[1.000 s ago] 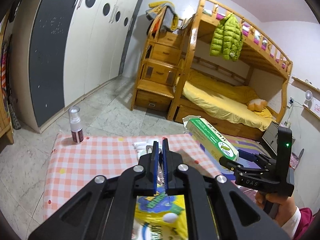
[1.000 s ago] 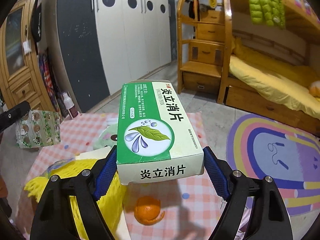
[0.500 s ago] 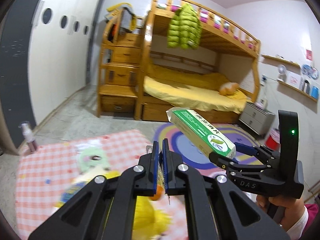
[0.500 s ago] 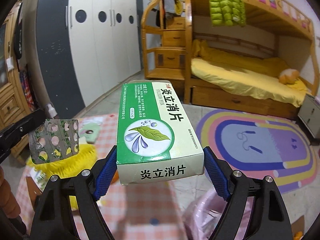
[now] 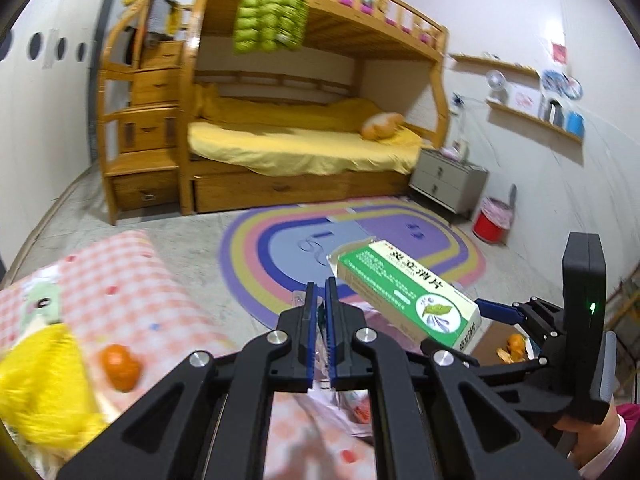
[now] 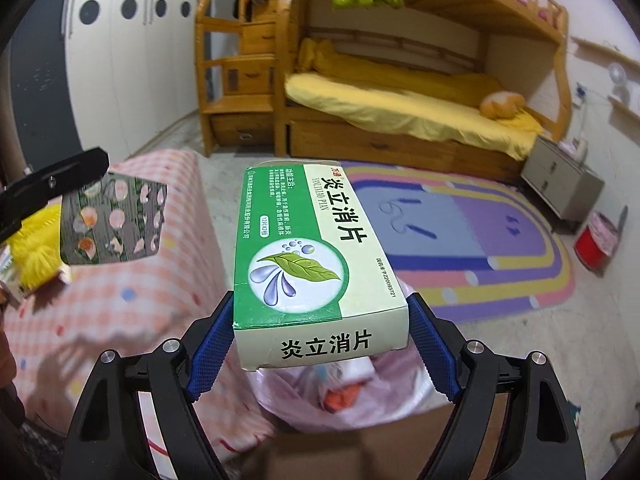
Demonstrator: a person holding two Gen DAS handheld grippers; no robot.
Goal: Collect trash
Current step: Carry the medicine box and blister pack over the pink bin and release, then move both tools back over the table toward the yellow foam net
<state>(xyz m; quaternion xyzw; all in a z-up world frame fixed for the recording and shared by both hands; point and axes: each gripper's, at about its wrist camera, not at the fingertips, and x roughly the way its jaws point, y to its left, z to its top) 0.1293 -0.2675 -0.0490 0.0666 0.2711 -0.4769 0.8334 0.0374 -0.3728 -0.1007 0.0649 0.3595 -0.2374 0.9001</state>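
Both views have swung right since 0.5 s ago: we now see the rainbow rug (image 5: 352,240) mid-frame and the checked counter (image 5: 120,280) pushed to the lower left, w/ the spray bottle gone from view. Our right hand-held gripper (image 6: 320,320) has its blue pads pressed on both sides of the green medicine box (image 6: 316,256), same grip as before; in the left view that box (image 5: 408,300) sits centre-right, tilted, above the floor past the counter edge. Our left hand-held gripper (image 5: 320,312) is nearly closed, jaws pinching a thin blister pack (image 6: 116,220), seen clearly at mid-left of the right view, hanging over the counter.

Below the box, lower centre of the right view, a pink-lined trash bag (image 6: 360,392) now shows, open, w/ an orange scrap inside. Counter's right edge runs just beside it. An orange (image 5: 120,366) and a yellow fluffy thing (image 5: 36,384) lie lower left on the counter. Rug and bare floor lie beyond; a red bin (image 5: 492,224) sits at right by the nightstand (image 5: 448,180).
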